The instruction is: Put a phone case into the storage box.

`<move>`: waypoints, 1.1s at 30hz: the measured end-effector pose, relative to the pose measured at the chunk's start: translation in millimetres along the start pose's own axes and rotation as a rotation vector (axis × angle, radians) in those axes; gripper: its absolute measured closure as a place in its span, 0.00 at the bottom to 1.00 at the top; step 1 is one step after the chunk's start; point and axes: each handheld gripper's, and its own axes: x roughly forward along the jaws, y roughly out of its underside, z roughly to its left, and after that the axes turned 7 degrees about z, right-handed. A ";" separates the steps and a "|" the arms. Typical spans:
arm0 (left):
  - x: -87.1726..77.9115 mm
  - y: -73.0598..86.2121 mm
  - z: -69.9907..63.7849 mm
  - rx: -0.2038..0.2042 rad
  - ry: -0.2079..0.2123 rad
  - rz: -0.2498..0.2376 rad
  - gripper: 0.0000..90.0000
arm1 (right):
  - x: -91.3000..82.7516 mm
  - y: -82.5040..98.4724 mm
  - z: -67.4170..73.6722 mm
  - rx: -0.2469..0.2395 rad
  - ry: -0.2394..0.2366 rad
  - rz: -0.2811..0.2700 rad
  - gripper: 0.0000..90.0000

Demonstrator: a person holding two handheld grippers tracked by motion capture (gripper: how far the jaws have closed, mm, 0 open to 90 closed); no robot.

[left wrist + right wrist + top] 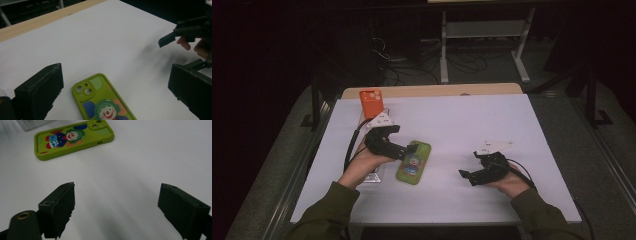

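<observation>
A green phone case with a clown picture (414,163) lies flat on the white table top (472,120), left of centre. My left gripper (409,150) hovers at the case's camera end, open; in the left gripper view its jaws stand wide on either side of the case (102,100) without touching it. My right gripper (468,165) is held low over bare table to the right, pointing left toward the case (72,138), open with nothing between its jaws (117,187). The right gripper (183,51) is also in the left gripper view, at the upper right.
An orange phone (372,103) stands propped at the table's back left, just behind my left hand. A clear flat case (373,176) lies under my left wrist, beside the green one. A wooden strip (437,91) runs along the far edge.
</observation>
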 end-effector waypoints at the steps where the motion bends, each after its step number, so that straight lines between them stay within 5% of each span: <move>1: -0.4 2.3 -0.1 -0.002 0.005 -0.003 0.00 | 1.8 -2.6 1.0 0.001 -0.009 0.006 0.19; 17: -17.7 35.0 -3.4 0.024 0.040 -0.031 0.00 | 42.7 -54.4 17.6 -0.057 -0.104 0.031 0.97; 33: -27.2 54.5 6.9 0.071 0.048 0.025 0.00 | 85.6 -95.5 43.9 -0.114 -0.184 0.081 0.98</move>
